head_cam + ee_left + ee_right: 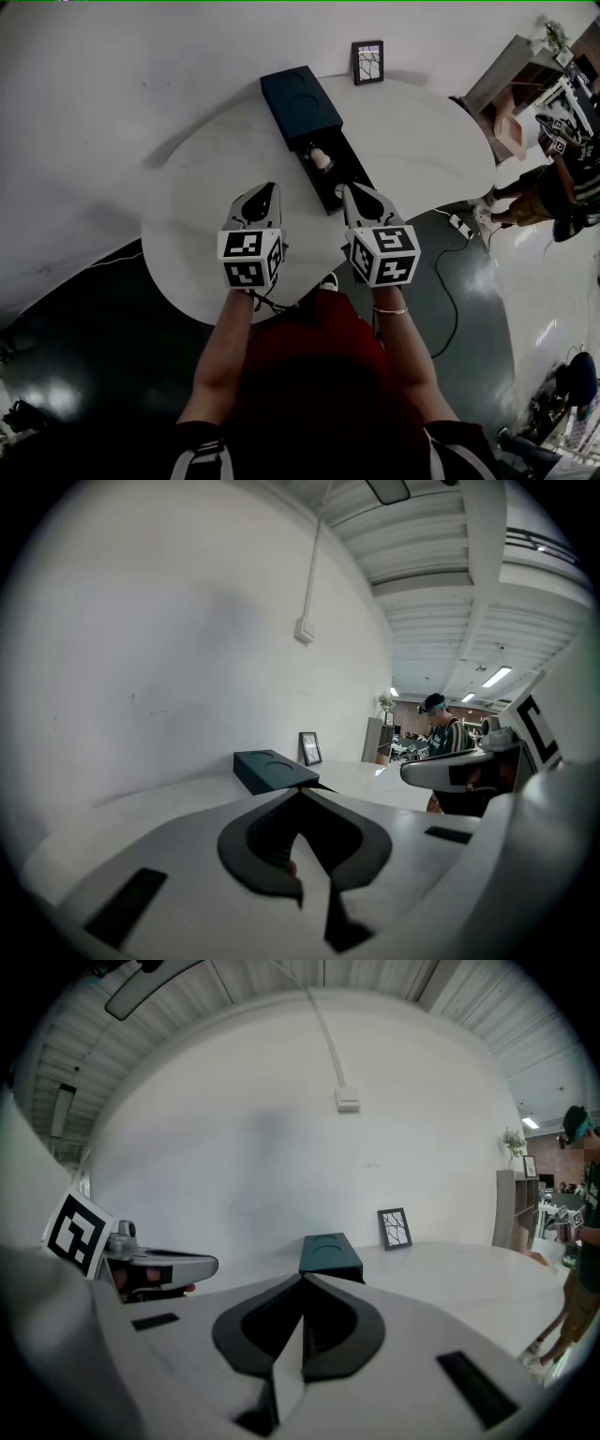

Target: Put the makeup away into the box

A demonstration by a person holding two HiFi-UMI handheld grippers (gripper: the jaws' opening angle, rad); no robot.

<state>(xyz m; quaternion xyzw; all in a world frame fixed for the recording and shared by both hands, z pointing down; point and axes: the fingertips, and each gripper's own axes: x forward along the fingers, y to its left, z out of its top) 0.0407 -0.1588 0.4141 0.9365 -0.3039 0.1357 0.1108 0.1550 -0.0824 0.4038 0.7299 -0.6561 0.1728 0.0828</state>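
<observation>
A dark teal box stands at the far middle of the round white table; it also shows as the box in the left gripper view and the box in the right gripper view. Its black drawer is pulled out toward me, and a small white makeup item lies in it. My left gripper hovers left of the drawer, jaws together and empty. My right gripper sits at the drawer's near end, jaws together with nothing between them.
A small framed picture stands behind the box. A wooden shelf and a person are at the far right. A cable with a power strip lies on the dark floor beside the table.
</observation>
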